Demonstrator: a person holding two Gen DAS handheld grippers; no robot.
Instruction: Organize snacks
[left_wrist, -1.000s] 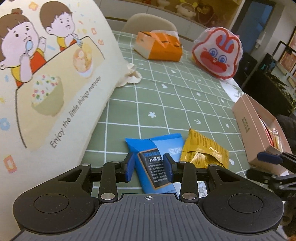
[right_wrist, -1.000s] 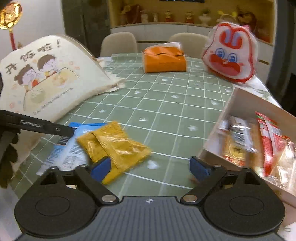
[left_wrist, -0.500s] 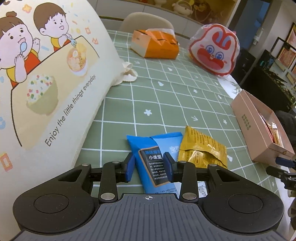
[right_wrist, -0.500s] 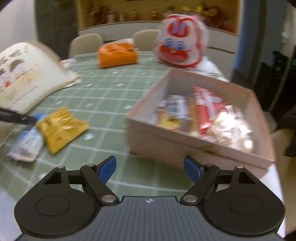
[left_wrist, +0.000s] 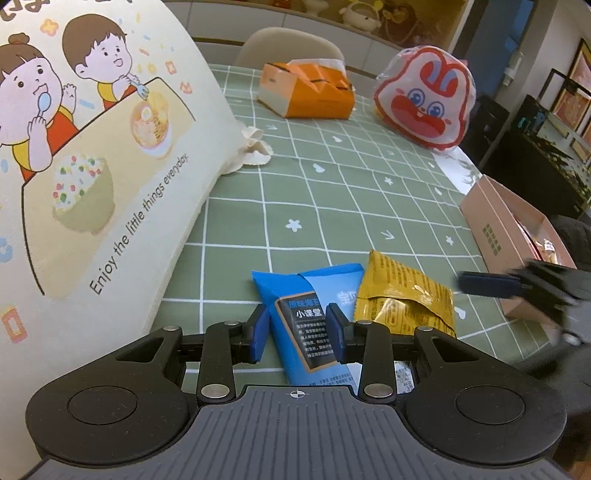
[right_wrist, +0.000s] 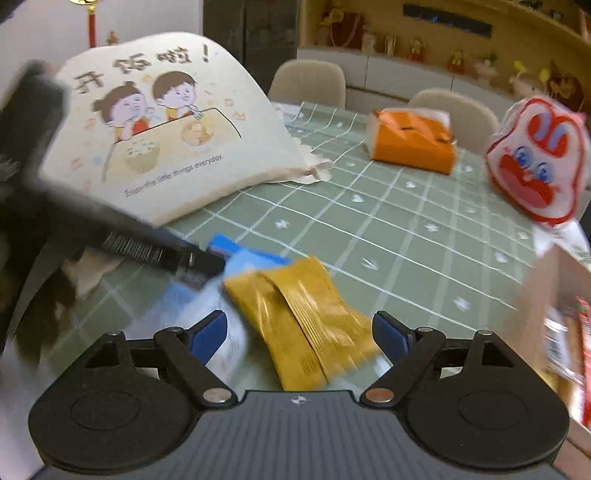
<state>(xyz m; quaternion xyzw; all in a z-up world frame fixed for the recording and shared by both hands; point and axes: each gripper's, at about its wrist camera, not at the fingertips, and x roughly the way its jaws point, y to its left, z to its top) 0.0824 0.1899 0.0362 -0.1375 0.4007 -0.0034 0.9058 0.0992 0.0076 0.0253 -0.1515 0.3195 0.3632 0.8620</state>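
A blue snack packet (left_wrist: 308, 317) lies on the green checked tablecloth, with a yellow packet (left_wrist: 402, 299) beside it on the right. My left gripper (left_wrist: 294, 330) is open, its jaws on either side of the blue packet, just above it. My right gripper (right_wrist: 299, 332) is open and empty, its jaws wide around the yellow packet (right_wrist: 299, 325); the view is blurred. The blue packet (right_wrist: 236, 266) lies to the left there. The pink cardboard box (left_wrist: 513, 236) with several snacks stands at the right; in the right wrist view its edge (right_wrist: 550, 325) shows.
A large cream tote bag (left_wrist: 85, 166) with a cartoon print fills the left side. An orange tissue box (left_wrist: 306, 92) and a rabbit-face bag (left_wrist: 424, 96) stand at the far end. Chairs stand behind the table. The right gripper's finger (left_wrist: 487, 284) reaches in from the right.
My right gripper swung from over the box back left to the yellow packet. The left gripper stayed around the blue packet with hardly any movement.
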